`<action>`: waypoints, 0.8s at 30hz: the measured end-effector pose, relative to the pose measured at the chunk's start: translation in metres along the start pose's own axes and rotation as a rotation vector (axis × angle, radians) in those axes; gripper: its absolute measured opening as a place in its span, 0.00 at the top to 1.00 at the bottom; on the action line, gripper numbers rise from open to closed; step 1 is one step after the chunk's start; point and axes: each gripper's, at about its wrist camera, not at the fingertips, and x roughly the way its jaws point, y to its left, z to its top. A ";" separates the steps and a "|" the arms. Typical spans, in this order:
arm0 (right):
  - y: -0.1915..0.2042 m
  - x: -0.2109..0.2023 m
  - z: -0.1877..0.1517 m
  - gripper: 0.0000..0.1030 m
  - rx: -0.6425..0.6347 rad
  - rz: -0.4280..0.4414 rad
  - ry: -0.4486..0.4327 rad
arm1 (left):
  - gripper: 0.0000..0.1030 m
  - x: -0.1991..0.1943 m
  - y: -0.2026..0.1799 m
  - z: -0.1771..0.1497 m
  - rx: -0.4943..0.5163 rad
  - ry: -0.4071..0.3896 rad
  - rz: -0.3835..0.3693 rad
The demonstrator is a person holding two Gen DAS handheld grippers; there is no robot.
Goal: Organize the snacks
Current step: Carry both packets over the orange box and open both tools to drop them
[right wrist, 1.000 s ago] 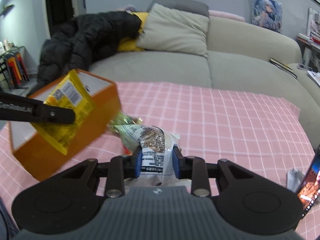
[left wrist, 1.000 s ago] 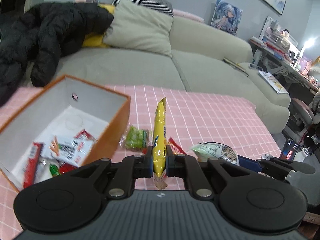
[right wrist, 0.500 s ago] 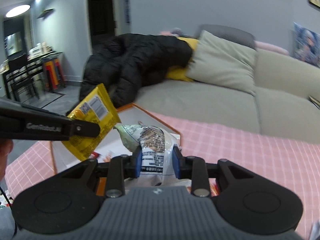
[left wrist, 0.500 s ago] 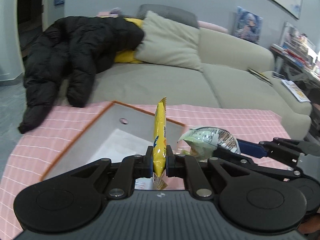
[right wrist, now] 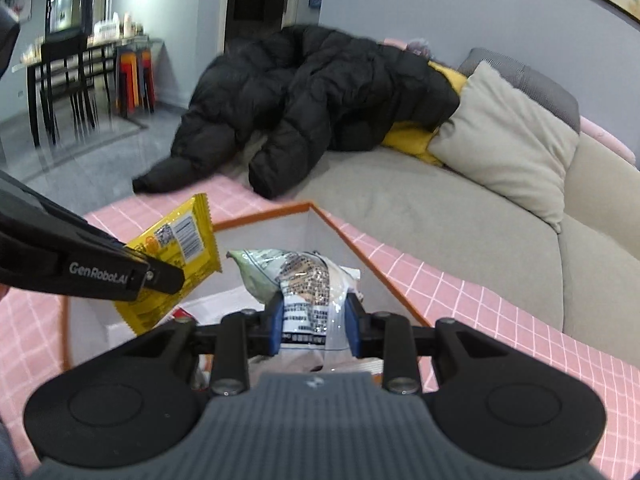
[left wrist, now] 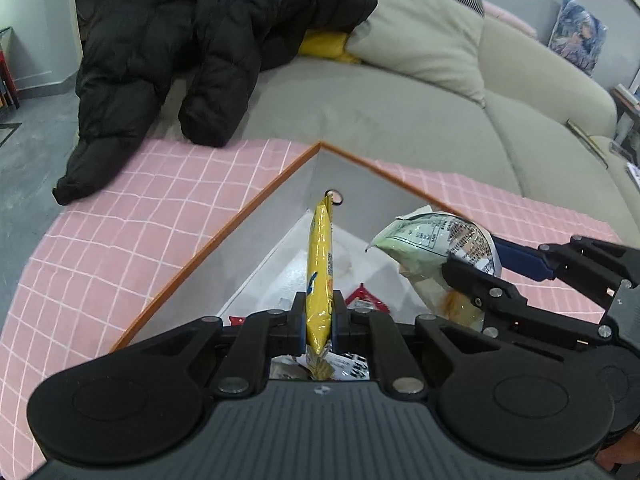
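Note:
My left gripper (left wrist: pixel 318 322) is shut on a yellow snack packet (left wrist: pixel 319 264), held edge-up above the open orange box (left wrist: pixel 240 226). My right gripper (right wrist: pixel 312 322) is shut on a pale green and silver snack bag (right wrist: pixel 304 276), also above the box (right wrist: pixel 344 236). The two grippers are side by side: the right one with its bag (left wrist: pixel 436 244) shows at the right of the left wrist view, and the left one with the yellow packet (right wrist: pixel 176 248) shows at the left of the right wrist view. Several snack packets (left wrist: pixel 366 300) lie in the box's white bottom.
The box stands on a pink checked tablecloth (left wrist: pixel 132 208). Behind it is a beige sofa (left wrist: pixel 400 120) with a black puffer jacket (left wrist: pixel 192 36) and a cushion (left wrist: pixel 424 32). A dark table and chairs (right wrist: pixel 80 76) stand far left in the right wrist view.
Both grippers have moved left and forward with their snacks, from beside the box to above its open inside. The box now fills the middle of both views.

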 end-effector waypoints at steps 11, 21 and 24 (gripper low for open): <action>0.007 0.066 -0.002 0.73 -0.114 -0.012 0.107 | 0.89 0.062 0.008 0.000 0.002 0.118 0.028; 0.012 0.101 -0.018 0.72 -0.192 -0.027 0.212 | 0.88 0.087 0.005 -0.002 0.019 0.179 0.044; 0.012 0.103 -0.019 0.71 -0.203 -0.027 0.214 | 0.88 0.089 0.005 -0.003 0.018 0.186 0.049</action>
